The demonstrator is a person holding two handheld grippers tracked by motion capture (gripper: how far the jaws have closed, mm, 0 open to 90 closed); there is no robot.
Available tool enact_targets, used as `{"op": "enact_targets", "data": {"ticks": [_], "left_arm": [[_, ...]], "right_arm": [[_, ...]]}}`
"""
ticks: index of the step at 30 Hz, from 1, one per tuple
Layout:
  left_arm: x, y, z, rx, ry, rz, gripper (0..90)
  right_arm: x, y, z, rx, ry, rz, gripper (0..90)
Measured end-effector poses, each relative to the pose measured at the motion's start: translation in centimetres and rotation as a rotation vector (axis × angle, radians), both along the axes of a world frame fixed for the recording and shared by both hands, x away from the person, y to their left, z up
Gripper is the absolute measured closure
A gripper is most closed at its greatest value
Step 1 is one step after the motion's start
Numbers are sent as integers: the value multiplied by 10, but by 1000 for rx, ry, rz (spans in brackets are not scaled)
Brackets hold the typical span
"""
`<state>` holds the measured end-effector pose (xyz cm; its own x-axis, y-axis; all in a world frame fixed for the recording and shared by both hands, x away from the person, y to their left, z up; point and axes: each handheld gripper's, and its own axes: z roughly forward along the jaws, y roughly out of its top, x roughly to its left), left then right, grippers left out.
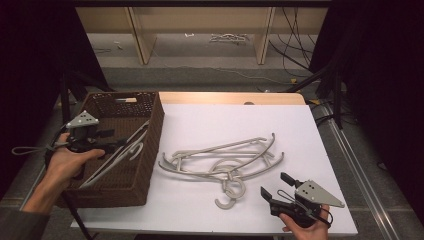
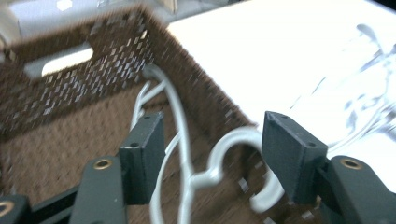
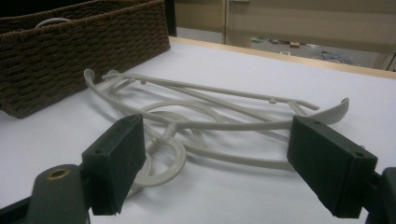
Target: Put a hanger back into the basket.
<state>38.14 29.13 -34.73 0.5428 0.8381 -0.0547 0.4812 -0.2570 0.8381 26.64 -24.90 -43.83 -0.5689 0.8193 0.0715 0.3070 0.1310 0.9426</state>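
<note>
On the white tabletop (image 1: pixel 210 120) we see a wicker basket (image 1: pixel 150 145) with one hanger (image 1: pixel 117 155) inside. Our left hand-held gripper (image 2: pixel 210 154) hovers there, jaws apart. Beside the basket lie tangled hangers (image 1: pixel 220 157); our right hand-held gripper (image 1: pixel 274 184), jaws apart, must likely grasp one next.

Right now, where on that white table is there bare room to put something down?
The white table top is bare along its far side, between the wicker basket and the right edge. The middle is crowded with tangled hangers. The right gripper hovers at the near right. The basket already holds a hanger.
</note>
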Motion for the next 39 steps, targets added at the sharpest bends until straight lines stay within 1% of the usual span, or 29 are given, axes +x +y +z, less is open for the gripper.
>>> {"op": "enact_targets", "data": {"ticks": [2,3,4,5,7,11,12,13,15,16,17,21,24,26,28,29,30,31,32,33,34,35,36,37,39], "left_arm": [[-4,-7,3,-18,-30,-12,382],[-6,-10,5,-25,-37,-19,381],[-8,-14,6,-30,-39,-22,378],[-9,-17,6,-36,-53,-30,370],[-13,-22,7,-48,-64,-50,355],[-22,-32,10,-100,-99,-59,330],[-23,-35,10,-105,-111,-61,327],[-25,-38,10,-115,-114,-62,322],[-29,-45,11,-124,-115,-80,310],[-31,-49,11,-121,-127,-95,307],[-33,-52,12,-123,-130,-106,303],[-40,-68,14,-140,-152,-144,283],[-46,-81,17,-149,-159,-162,246],[-50,-89,17,-159,-167,-184,240],[-54,-97,16,-168,-181,-199,220],[-56,-101,15,-174,-184,-205,211],[-57,-104,14,-183,-193,-210,209],[-59,-107,12,-197,-207,-206,205],[-61,-110,10,-214,-219,-205,199],[-62,-112,8,-232,-230,-207,196],[-63,-115,5,-243,-236,-208,196],[-64,-118,2,-249,-229,-213,196],[-64,-121,-1,-259,-232,-222,195],[-65,-123,-4,-258,-247,-229,191],[-66,-129,-11,-252,-259,-239,190]], "right_arm": [[0,0,0,-3,-1,0,204],[0,0,0,0,-1,2,204],[-1,0,1,-12,7,-2,204],[-1,0,1,-11,5,0,204],[-1,0,1,-10,3,0,204],[0,-1,1,-5,0,-4,204],[0,-1,1,-6,1,-4,204],[0,-1,1,-5,1,-4,204],[0,-1,1,-7,-1,-2,204],[-1,-1,1,-7,-2,-2,204],[0,-1,1,-7,-2,-2,204],[-1,-1,1,-9,3,0,204],[0,0,1,1,-5,5,204],[0,0,1,1,-5,6,204],[0,0,1,1,-4,6,204],[-1,-1,1,-12,3,1,204],[-1,-1,1,-8,2,2,203],[0,0,1,1,-5,3,203],[-1,-1,2,-12,-4,1,203],[-1,-1,1,-10,-9,-2,203],[0,-1,1,-3,-6,-1,203],[0,-1,1,0,-12,-6,202],[0,-1,1,-1,-10,-8,202],[0,-1,1,0,-11,-5,202],[0,-1,1,2,-13,-4,202]]}}
